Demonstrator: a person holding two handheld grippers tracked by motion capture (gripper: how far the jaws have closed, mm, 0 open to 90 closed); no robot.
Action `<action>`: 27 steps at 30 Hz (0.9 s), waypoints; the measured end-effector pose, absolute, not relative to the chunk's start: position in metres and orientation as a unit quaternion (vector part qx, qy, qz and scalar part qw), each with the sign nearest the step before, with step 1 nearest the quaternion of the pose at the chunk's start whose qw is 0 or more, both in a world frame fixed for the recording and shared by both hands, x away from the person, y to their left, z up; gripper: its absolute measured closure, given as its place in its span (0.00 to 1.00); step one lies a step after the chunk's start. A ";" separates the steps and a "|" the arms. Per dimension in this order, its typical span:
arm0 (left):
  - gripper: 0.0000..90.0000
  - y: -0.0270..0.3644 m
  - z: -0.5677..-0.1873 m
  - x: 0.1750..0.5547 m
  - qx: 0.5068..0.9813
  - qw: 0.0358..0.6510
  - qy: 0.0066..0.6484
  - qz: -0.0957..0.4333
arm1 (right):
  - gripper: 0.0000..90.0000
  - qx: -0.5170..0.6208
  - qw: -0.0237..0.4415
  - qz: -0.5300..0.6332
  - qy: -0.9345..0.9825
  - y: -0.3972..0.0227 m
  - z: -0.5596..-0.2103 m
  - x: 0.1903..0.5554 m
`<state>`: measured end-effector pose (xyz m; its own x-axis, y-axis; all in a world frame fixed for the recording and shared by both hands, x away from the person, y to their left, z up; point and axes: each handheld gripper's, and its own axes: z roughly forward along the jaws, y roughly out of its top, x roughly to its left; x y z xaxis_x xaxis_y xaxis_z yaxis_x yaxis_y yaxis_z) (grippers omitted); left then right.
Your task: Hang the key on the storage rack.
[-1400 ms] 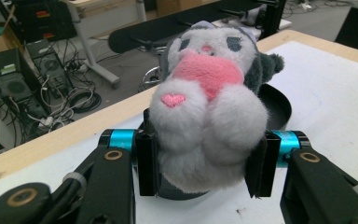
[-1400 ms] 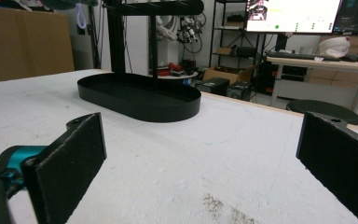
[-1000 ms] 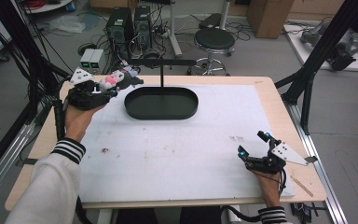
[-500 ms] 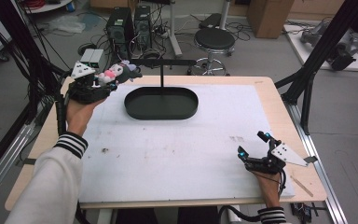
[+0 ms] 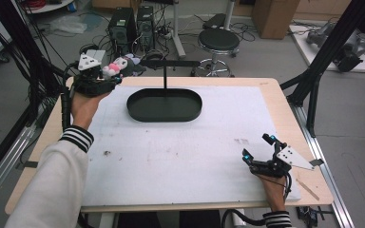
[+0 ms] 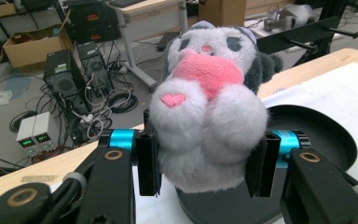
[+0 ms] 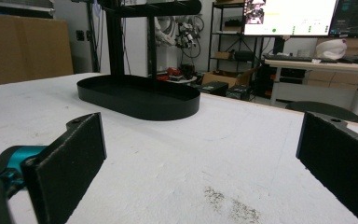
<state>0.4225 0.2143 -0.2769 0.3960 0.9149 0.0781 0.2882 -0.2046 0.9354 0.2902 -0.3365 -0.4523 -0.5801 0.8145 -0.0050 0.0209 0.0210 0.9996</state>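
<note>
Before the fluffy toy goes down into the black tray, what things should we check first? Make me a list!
1. Plush toy held between the left gripper jaws: ok, pads press both its sides.
2. Black tray free of other things: ok, its floor looks bare.
3. Toy over the tray: not ok, it hangs beyond the tray's left end, near the table edge.
4. Stand crossbar out of the way: cannot tell, it sits close to the toy.
5. Right gripper out of the way: ok, open, resting near the white mat's front right corner.

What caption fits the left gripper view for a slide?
Left gripper clamps a grey plush toy with a pink heart above the black oval tray.
</note>
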 end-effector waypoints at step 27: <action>0.62 0.207 -0.285 0.450 0.684 0.459 0.452 0.342 | 0.00 0.328 0.319 0.621 0.637 -0.337 -0.453 0.290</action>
